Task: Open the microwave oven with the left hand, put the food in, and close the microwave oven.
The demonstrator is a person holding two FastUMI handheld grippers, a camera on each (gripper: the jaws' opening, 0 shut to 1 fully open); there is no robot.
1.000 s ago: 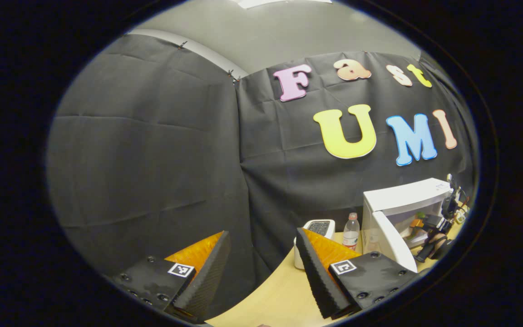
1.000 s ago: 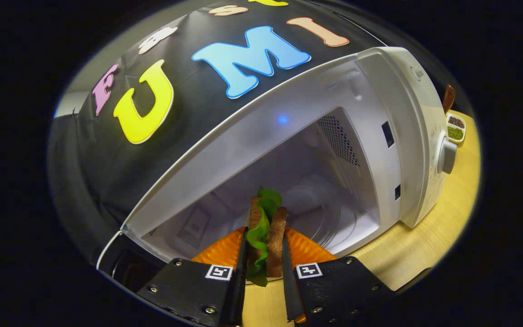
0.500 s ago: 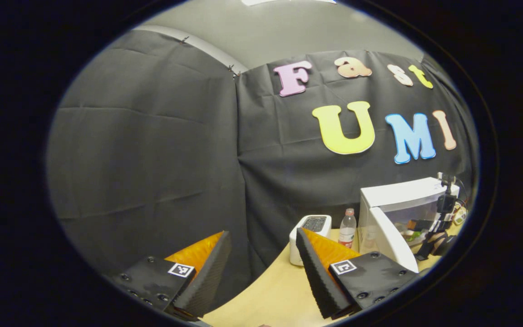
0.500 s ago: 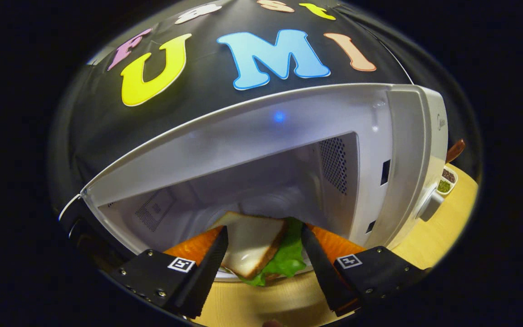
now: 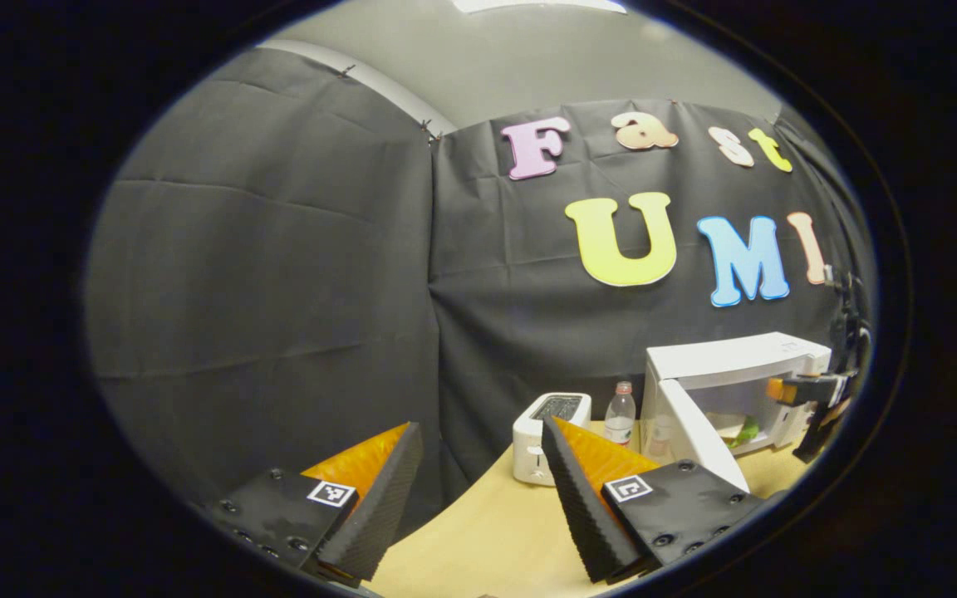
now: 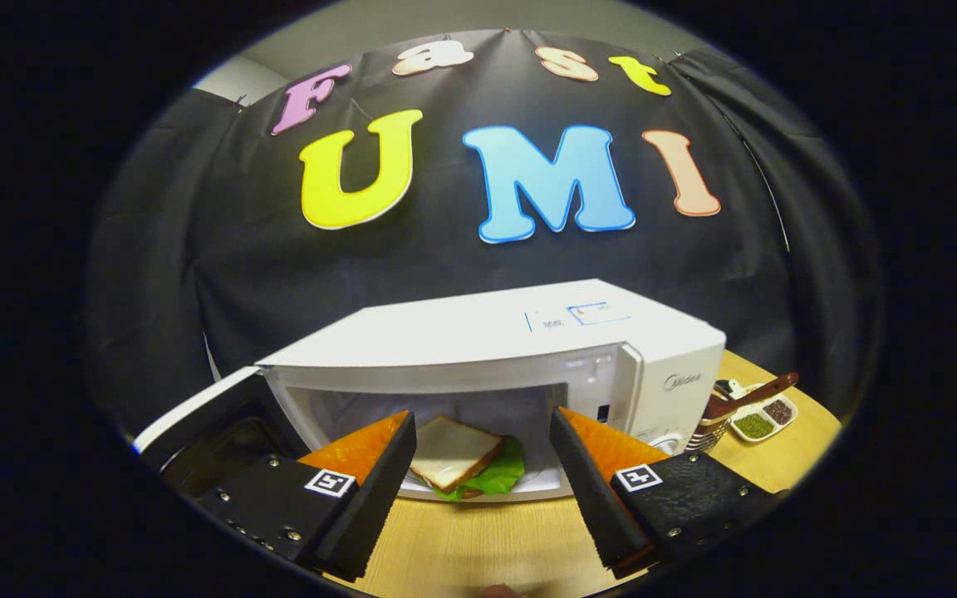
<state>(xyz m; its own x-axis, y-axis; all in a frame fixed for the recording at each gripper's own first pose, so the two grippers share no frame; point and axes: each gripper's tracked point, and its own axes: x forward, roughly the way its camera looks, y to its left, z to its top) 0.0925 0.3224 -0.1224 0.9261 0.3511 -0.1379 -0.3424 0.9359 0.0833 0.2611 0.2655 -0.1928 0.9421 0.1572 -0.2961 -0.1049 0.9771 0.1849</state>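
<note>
Sandwich [image 6: 463,462] with a white bread slice on top and green lettuce at its 4 o'clock edge lies inside the microwave oven [image 6: 495,349], low in the cavity near the front lip; the oven stands on the wooden bench [image 6: 478,548] with its door [image 6: 196,415] swung open toward 9 o'clock; the right gripper [image 6: 483,482] sits in front of the opening, its fingers [image 6: 379,490] spread wide with nothing between them, apart from the sandwich; at 3 o'clock of the oven a small dish of green and dark grains [image 6: 757,419] sits beside a brown-handled utensil [image 6: 748,397]; in the left gripper view the left gripper [image 5: 478,498] is held over the bench's near edge, fingers likewise spread and empty; at its 2 o'clock stand a white toaster [image 5: 549,423], a clear bottle [image 5: 618,415] and the open oven [image 5: 728,390], well apart from it.
</note>
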